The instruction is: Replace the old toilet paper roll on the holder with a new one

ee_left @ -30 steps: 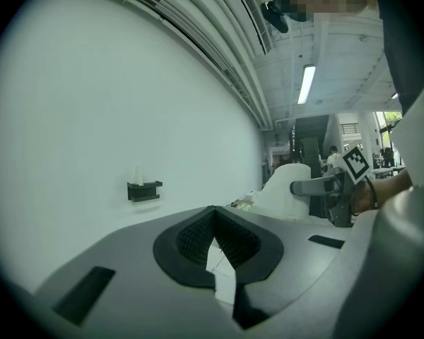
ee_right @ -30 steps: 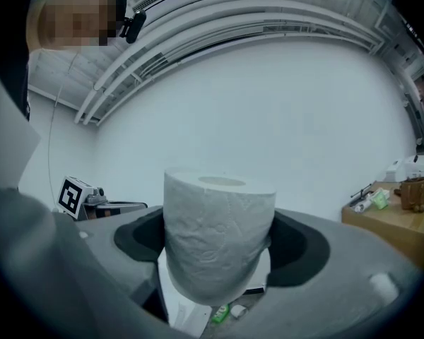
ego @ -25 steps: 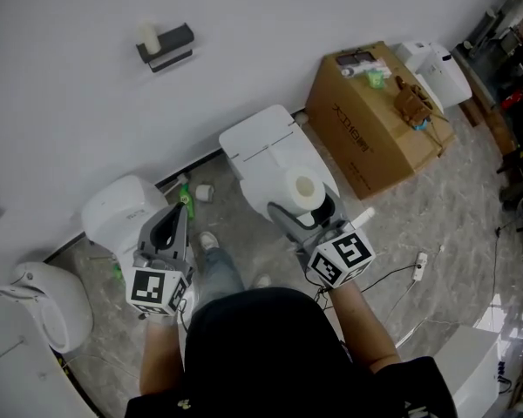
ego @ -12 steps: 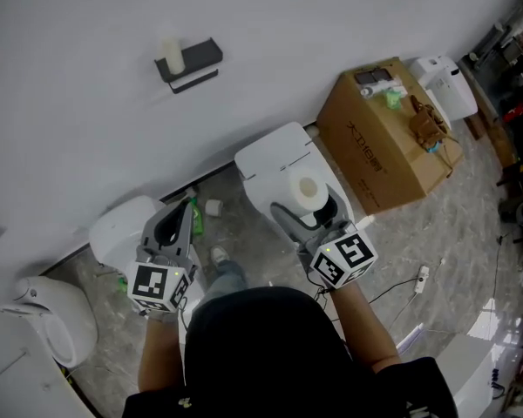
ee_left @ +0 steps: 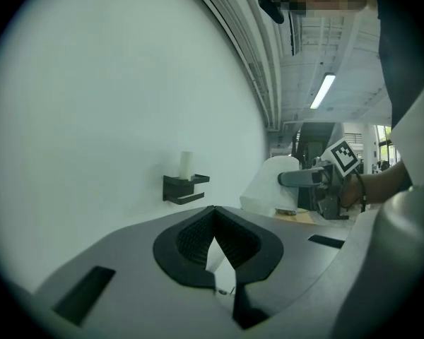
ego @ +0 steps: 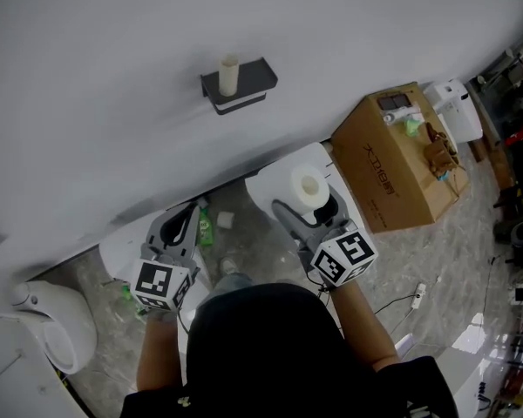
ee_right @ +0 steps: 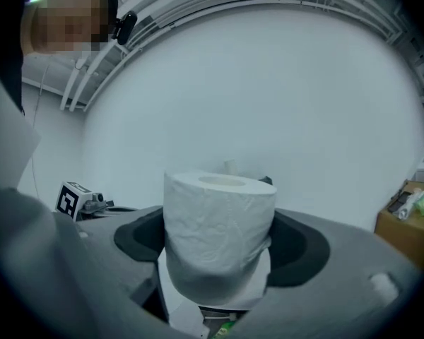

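Observation:
A black holder is fixed to the white wall, and the old roll, worn down to a thin tube, stands upright on it. My right gripper is shut on a full new toilet paper roll, held upright with its hole facing up. In the right gripper view this new roll fills the middle, and the old roll peeks up behind it. My left gripper is shut with nothing in it. In the left gripper view the holder lies ahead, some way off on the wall.
Below me are a white toilet, a second white fixture and a green bottle. A cardboard box with small items on top stands to the right, a white appliance beyond it. A cable lies on the floor.
Both grippers have travelled toward the wall, the right one still carrying the new roll. In the head view the holder has shifted right and lower, nearer to the grippers.

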